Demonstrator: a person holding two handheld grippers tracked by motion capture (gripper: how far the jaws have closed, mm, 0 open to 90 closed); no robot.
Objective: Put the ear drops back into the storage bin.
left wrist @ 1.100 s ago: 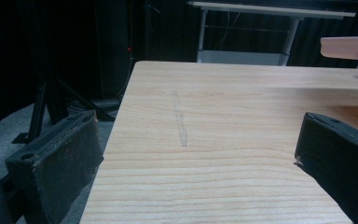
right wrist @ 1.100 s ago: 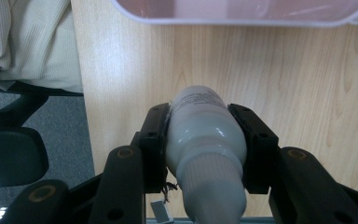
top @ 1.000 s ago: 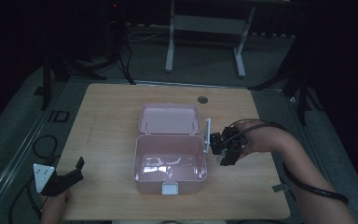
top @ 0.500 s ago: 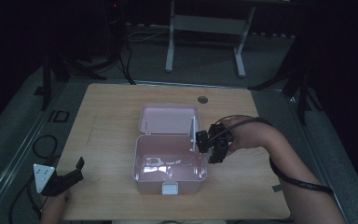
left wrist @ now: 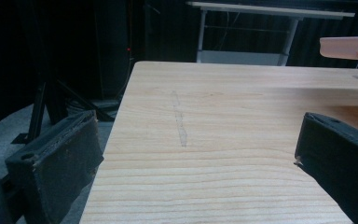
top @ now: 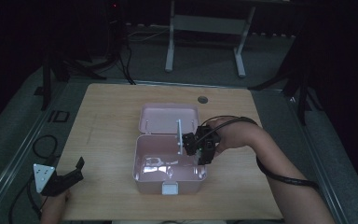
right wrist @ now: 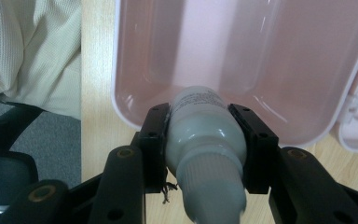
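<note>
Nearest the person, at the front left corner of the desk point(top: 107, 116), the left tongs point(top: 70, 175) rest low, jaws spread wide with nothing between them; in the left gripper view the two black jaws stand far apart over bare pale wood grain. A grey three-cornered plate sits on top of them, and the left hand point(top: 53, 207) grips them from below.

Further in, near the desk's middle, lies an open pink box point(top: 168, 179), a shallow glossy plastic tray with rounded corners and a small pale latch at its front wall. Its lid point(top: 168, 119) lies folded back flat behind it.

At the box's right rim the right tongs point(top: 200, 147) are closed on a small white bottle point(right wrist: 205, 128). The bottle is smooth, pale grey-white plastic, with a ribbed cap toward the camera and fine print at its far end; the jaws press its two sides. It hangs over the tray's inner edge. The right hand point(top: 233, 135) reaches in from the right, forearm angled across the desk, a cable looped round the wrist.
</note>
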